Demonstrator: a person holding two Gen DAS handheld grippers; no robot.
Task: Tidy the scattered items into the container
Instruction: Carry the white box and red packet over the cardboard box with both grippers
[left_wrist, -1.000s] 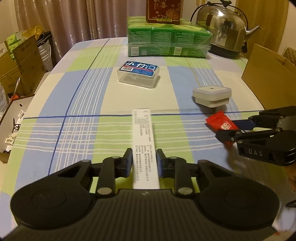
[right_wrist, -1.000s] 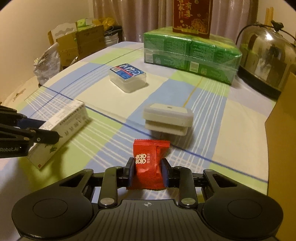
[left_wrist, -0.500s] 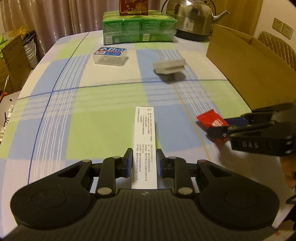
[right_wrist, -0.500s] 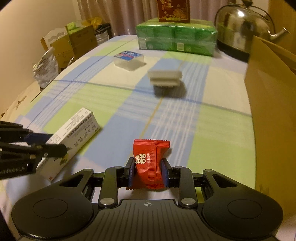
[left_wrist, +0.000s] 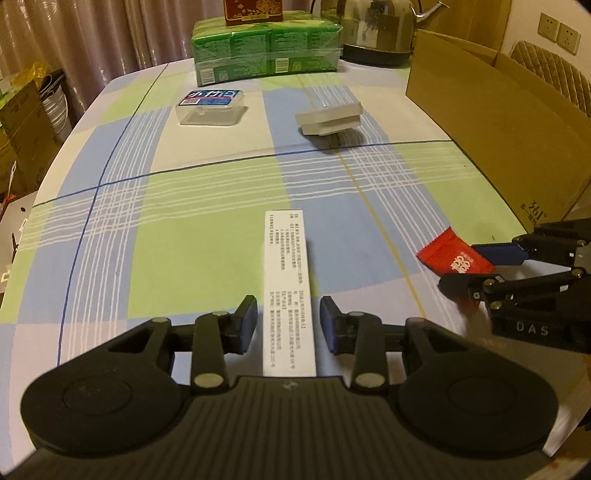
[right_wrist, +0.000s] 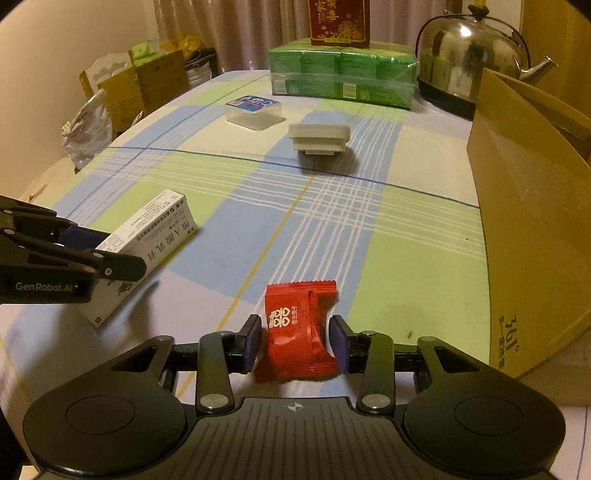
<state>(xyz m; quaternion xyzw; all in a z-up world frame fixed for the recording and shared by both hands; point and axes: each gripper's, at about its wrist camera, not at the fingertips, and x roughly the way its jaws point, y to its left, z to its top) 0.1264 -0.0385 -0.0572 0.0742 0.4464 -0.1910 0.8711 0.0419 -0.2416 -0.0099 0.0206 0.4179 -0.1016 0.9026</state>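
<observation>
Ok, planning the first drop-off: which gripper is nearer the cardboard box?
Right. The right gripper, with the candy, is just left of the box, by its near corner. The left gripper, around the carton, is farther left across the table.

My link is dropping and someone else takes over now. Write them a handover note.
Left gripper: shut on the white carton.
Right gripper: shut on the red candy packet, near the cardboard box.
On the table: clear blue-labelled case, white square block.
Done: two items gripped.
Left: drop both into the cardboard box, then fetch the other two. The box's inside is hidden.
</observation>
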